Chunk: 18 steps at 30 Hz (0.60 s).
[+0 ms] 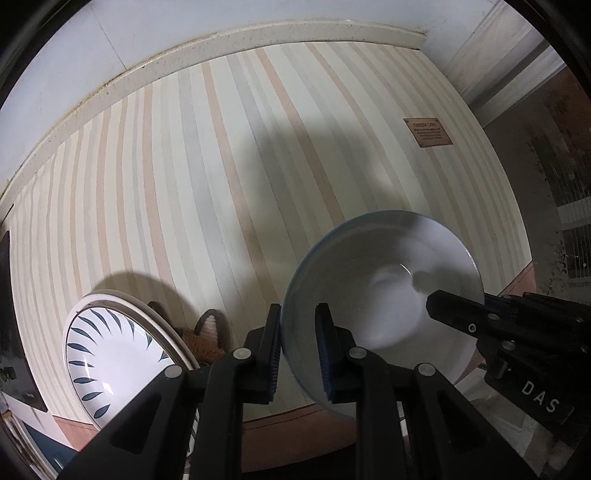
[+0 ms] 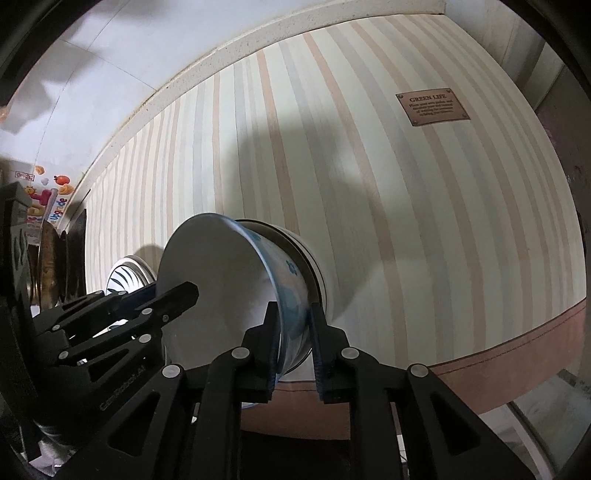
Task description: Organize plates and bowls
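A white bowl [image 1: 384, 280] with a blue outside is held over the striped tablecloth [image 1: 221, 166] by both grippers. My left gripper [image 1: 298, 350] is shut on its left rim. My right gripper [image 2: 293, 347] is shut on the opposite rim of the bowl [image 2: 214, 280], and shows in the left wrist view [image 1: 458, 310] at the right. A second white bowl [image 2: 314, 266] with a dark rim sits under the held one. A white plate [image 1: 110, 350] with blue leaf marks lies at the lower left on another plate.
A brown label [image 1: 427, 132] is sewn on the cloth at the far right. A brown furry thing [image 1: 203, 339] lies beside the plates. The table's brown front edge [image 2: 498, 369] is near. A wall [image 1: 221, 22] bounds the far side. Dark items [image 2: 22, 236] stand at the left.
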Available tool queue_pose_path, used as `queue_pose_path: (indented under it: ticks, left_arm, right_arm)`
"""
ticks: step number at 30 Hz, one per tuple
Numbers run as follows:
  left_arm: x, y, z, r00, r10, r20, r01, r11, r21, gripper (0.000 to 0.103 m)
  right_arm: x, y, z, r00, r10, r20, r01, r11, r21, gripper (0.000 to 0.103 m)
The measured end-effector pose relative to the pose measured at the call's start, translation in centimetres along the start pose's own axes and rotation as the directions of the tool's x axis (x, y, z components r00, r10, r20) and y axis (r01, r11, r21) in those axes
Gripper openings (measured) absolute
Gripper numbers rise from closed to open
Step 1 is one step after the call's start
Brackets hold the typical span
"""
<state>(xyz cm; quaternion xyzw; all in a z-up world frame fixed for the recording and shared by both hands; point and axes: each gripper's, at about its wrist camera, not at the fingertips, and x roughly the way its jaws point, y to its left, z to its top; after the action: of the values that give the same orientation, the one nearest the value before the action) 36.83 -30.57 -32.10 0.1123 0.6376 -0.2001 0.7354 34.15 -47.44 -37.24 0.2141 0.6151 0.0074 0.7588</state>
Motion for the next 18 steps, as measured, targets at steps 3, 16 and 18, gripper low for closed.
queue_pose_path:
  ticks: [3,16,18]
  left_arm:
    - [0.0,-0.2,0.1,1.000,0.009,0.003,-0.009,1.000,0.009,0.016]
    - [-2.7,-0.2,-0.9,0.999,-0.005,0.049,0.003,1.000,0.030,0.016]
    - [-4.3,-0.3,-1.4,0.997,0.003,0.079,-0.006,0.999,0.037,0.016]
  right_arm:
    - [0.0,0.0,-0.1,1.000,-0.019,0.005,0.019,1.000,-0.012,0.019]
    - [-3.2,-0.1,-0.8,0.997,-0.023,0.069,0.023,1.000,0.011,0.019]
    - [-4.6,0.2,-1.4,0.995,-0.033,0.095,0.033,0.999,0.007,0.019]
